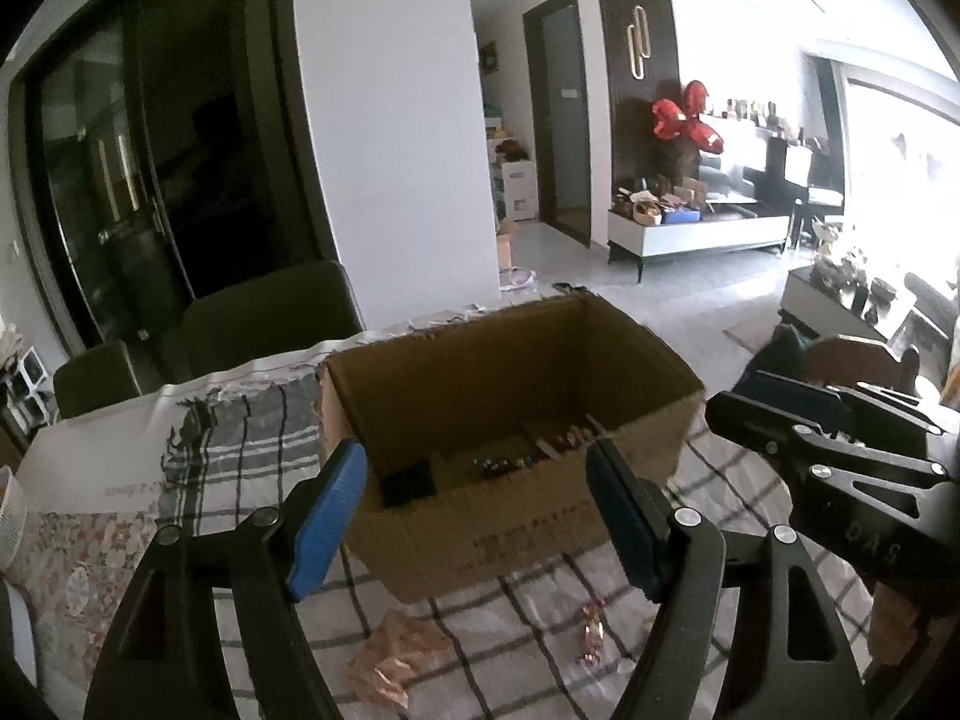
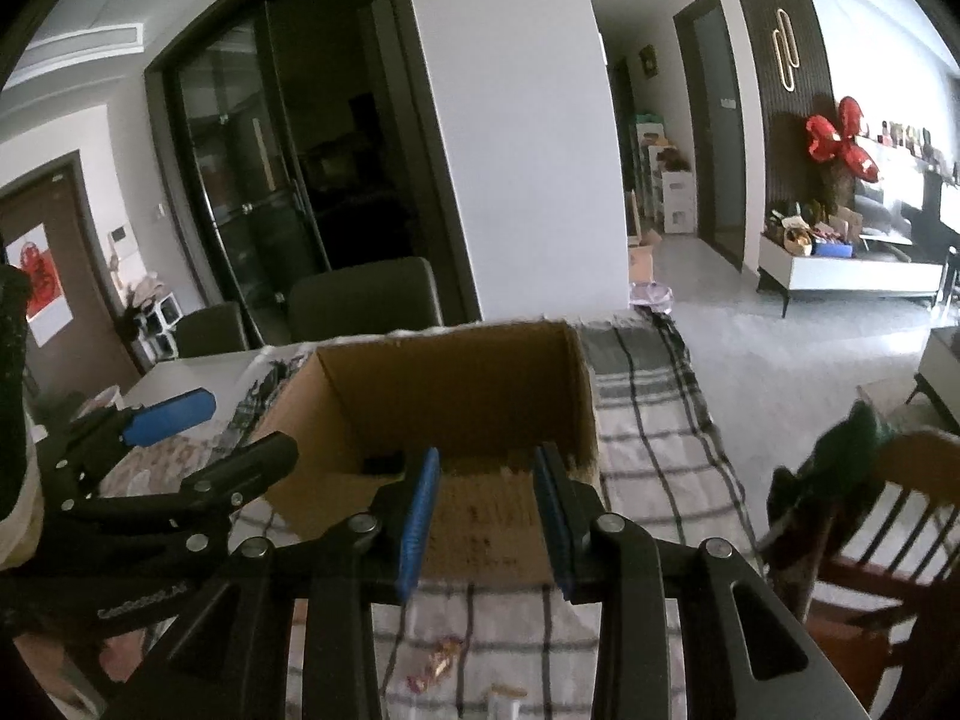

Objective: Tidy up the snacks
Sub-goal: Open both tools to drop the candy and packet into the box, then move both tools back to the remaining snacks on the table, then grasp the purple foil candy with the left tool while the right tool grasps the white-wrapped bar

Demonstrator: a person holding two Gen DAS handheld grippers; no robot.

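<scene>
An open cardboard box (image 1: 540, 528) stands on the checked tablecloth, also in the right wrist view (image 2: 480, 528). Inside lie several snacks (image 1: 510, 462) and a dark packet (image 1: 408, 483). My left gripper (image 1: 477, 510) is open and empty, hovering in front of the box. My right gripper (image 2: 486, 522) is open and empty, also before the box. A small wrapped candy (image 1: 591, 630) and a crinkled pinkish wrapper (image 1: 390, 654) lie on the cloth in front of the box. The candy also shows in the right wrist view (image 2: 438, 663). The right gripper shows at the left view's right edge (image 1: 840, 450).
Dark chairs (image 1: 270, 318) stand behind the table. A wooden chair (image 2: 888, 516) with a dark cloth stands at the right. A white pillar (image 1: 390, 120) rises behind the box. A white basket (image 1: 12, 516) sits at the table's left edge.
</scene>
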